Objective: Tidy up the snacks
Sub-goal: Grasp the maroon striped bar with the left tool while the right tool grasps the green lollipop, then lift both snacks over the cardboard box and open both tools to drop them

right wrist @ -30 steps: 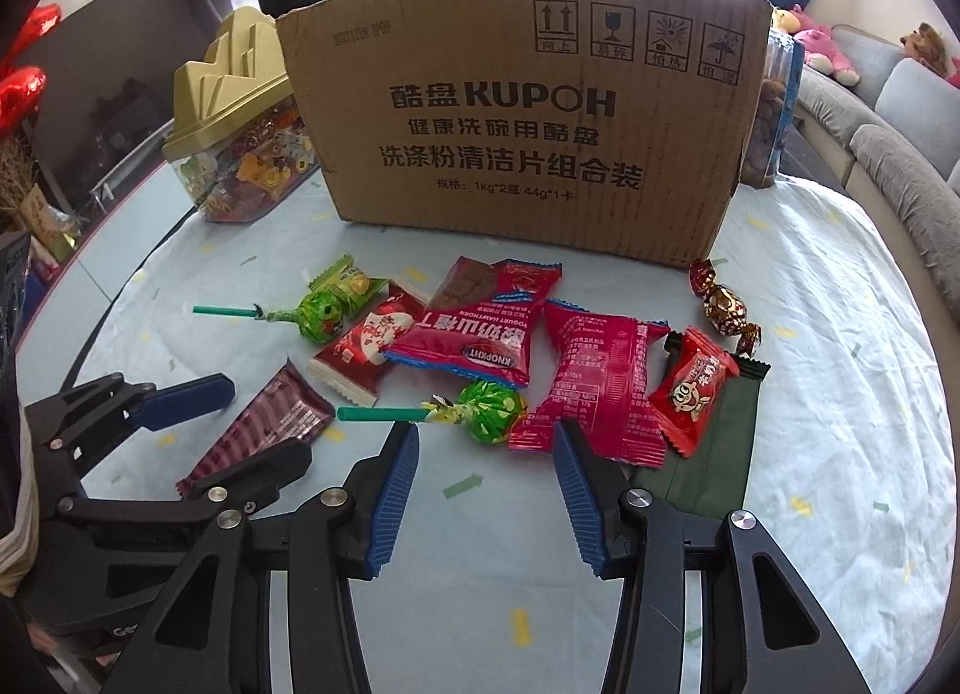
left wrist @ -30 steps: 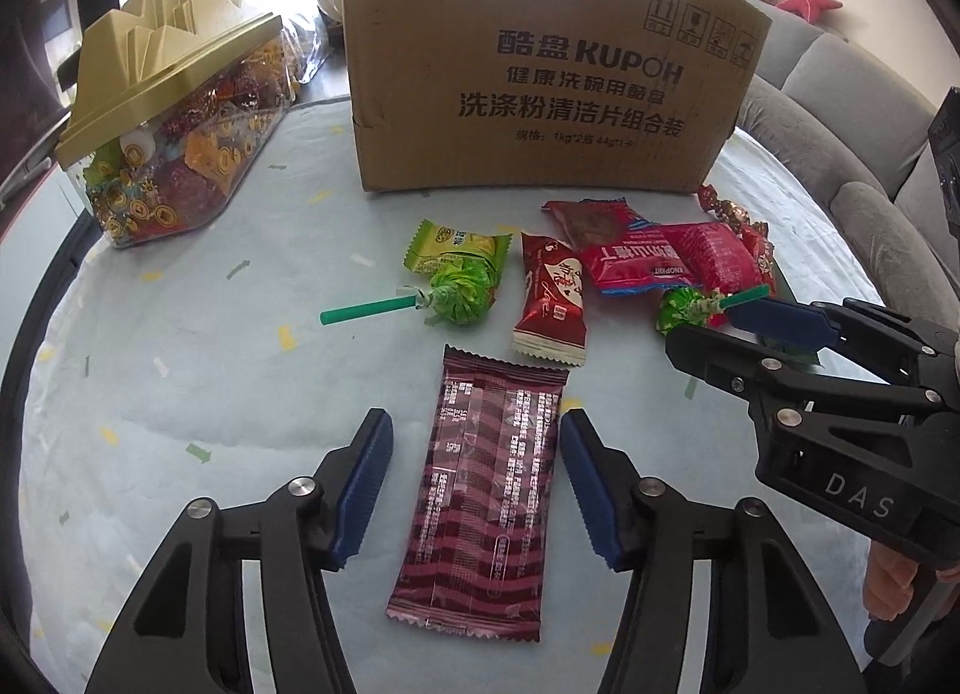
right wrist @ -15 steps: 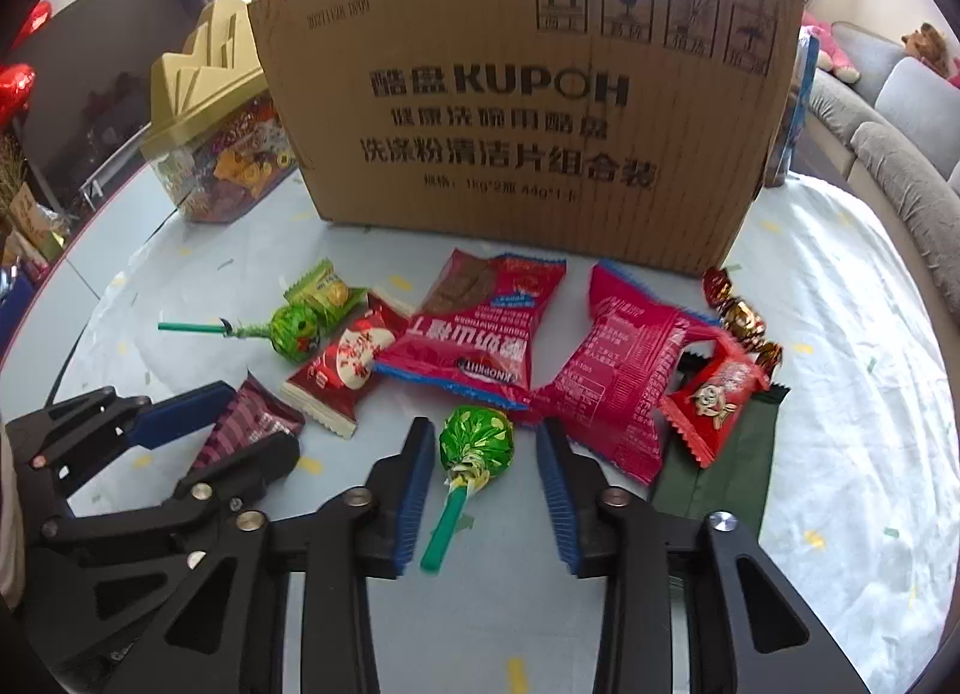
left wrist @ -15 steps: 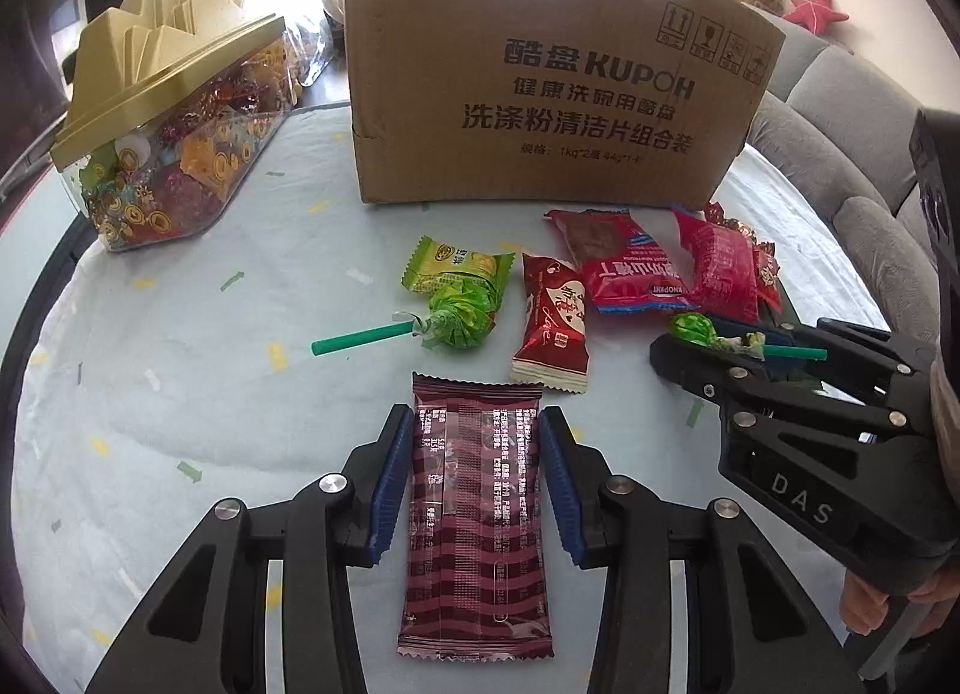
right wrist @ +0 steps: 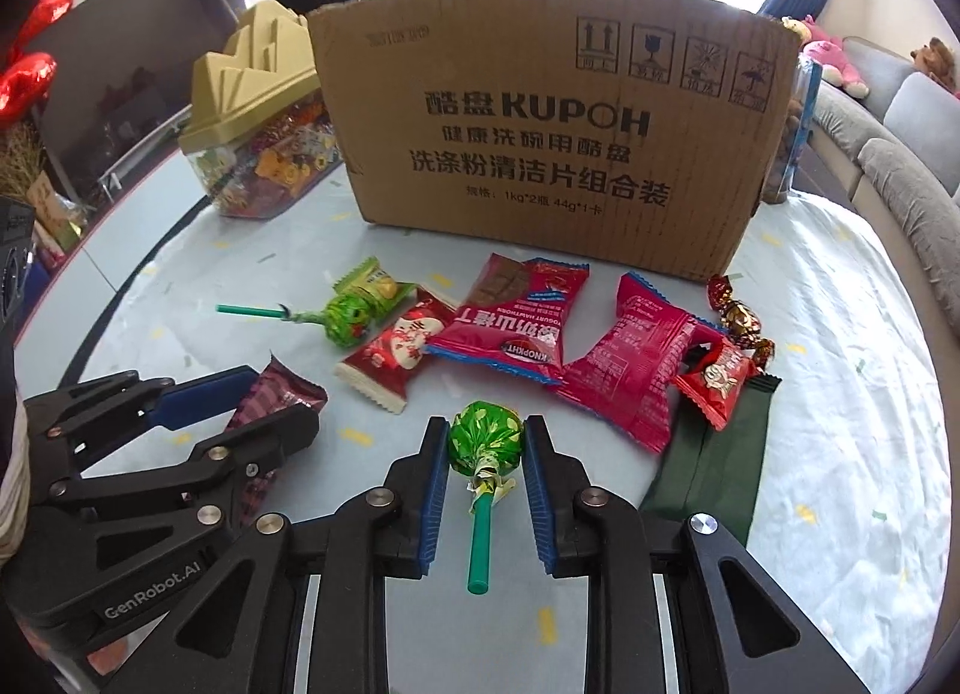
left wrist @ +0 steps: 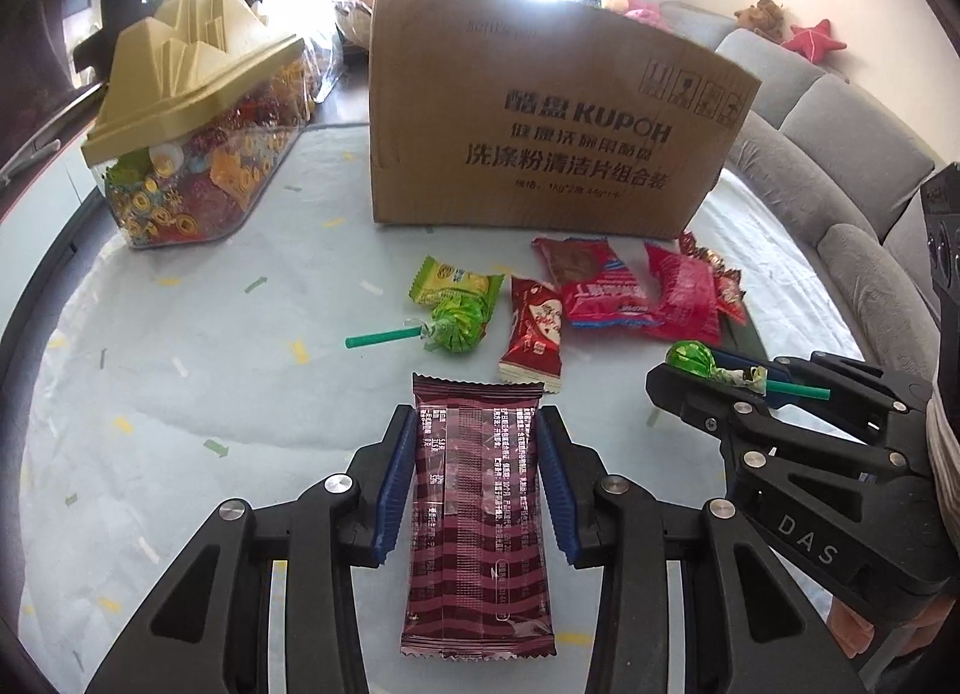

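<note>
My left gripper [left wrist: 476,415] is shut on a long maroon striped snack bar [left wrist: 477,514], its blue pads pressing both long edges. In the right wrist view the bar [right wrist: 282,388] shows tilted up off the table. My right gripper [right wrist: 486,427] is shut on a green foil lollipop [right wrist: 486,442], whose green stick points back toward the camera. The left wrist view shows that lollipop [left wrist: 690,358] at the right gripper's tips. The brown cardboard box [right wrist: 540,136] stands upright behind the snacks.
Loose on the pale tablecloth lie a second green lollipop [right wrist: 345,316], a green candy [right wrist: 372,286], red packets [right wrist: 510,328], a small red pack [right wrist: 399,352], a dark green bar [right wrist: 708,478] and foil sweets [right wrist: 741,316]. A gold-lidded candy jar [left wrist: 192,154] stands back left; a grey sofa [left wrist: 840,154] lies right.
Both grippers went from open to shut: the left closed on the maroon bar, the right on the lollipop, which turned stick-toward-camera. Both items have risen slightly off the cloth.
</note>
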`<state>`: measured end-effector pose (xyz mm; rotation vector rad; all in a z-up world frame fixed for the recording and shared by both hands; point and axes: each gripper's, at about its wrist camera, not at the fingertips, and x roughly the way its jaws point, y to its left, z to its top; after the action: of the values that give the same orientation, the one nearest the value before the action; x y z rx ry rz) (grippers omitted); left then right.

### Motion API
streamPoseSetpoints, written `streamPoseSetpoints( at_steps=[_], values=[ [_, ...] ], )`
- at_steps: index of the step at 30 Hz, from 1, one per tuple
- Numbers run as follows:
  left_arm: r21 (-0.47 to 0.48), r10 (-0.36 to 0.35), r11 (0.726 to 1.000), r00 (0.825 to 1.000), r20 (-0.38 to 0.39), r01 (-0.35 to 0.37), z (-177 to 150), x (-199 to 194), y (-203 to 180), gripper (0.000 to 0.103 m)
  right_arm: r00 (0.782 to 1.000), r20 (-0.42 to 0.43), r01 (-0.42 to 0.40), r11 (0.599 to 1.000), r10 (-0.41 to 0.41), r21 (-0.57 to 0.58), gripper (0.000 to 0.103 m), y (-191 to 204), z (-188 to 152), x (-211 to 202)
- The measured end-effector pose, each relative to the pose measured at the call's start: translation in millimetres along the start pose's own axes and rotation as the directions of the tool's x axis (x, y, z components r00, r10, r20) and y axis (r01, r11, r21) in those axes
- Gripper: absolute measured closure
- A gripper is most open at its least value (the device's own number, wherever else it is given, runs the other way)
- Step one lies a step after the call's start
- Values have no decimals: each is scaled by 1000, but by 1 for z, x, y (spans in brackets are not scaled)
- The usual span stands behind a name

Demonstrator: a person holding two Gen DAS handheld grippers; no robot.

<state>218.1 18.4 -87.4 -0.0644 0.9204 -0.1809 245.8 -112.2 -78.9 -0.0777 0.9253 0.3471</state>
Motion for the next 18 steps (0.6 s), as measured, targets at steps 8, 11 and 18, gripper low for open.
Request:
streamPoseSetpoints(
  at_steps=[8, 11, 18],
  values=[
    [9, 3, 1000, 997, 80, -4, 5, -36, -8, 63, 998, 57, -4, 1000, 4, 0, 77, 3, -2, -34],
    [18, 4, 1000, 994, 107, -6, 10, -47, -11, 63, 997, 80, -6, 1000, 7, -3, 77, 3, -2, -48],
    [29, 17, 999, 985, 174, -23, 24, -70, -12, 63, 991, 132, -3, 1000, 5, -15, 77, 8, 7, -70]
  ],
)
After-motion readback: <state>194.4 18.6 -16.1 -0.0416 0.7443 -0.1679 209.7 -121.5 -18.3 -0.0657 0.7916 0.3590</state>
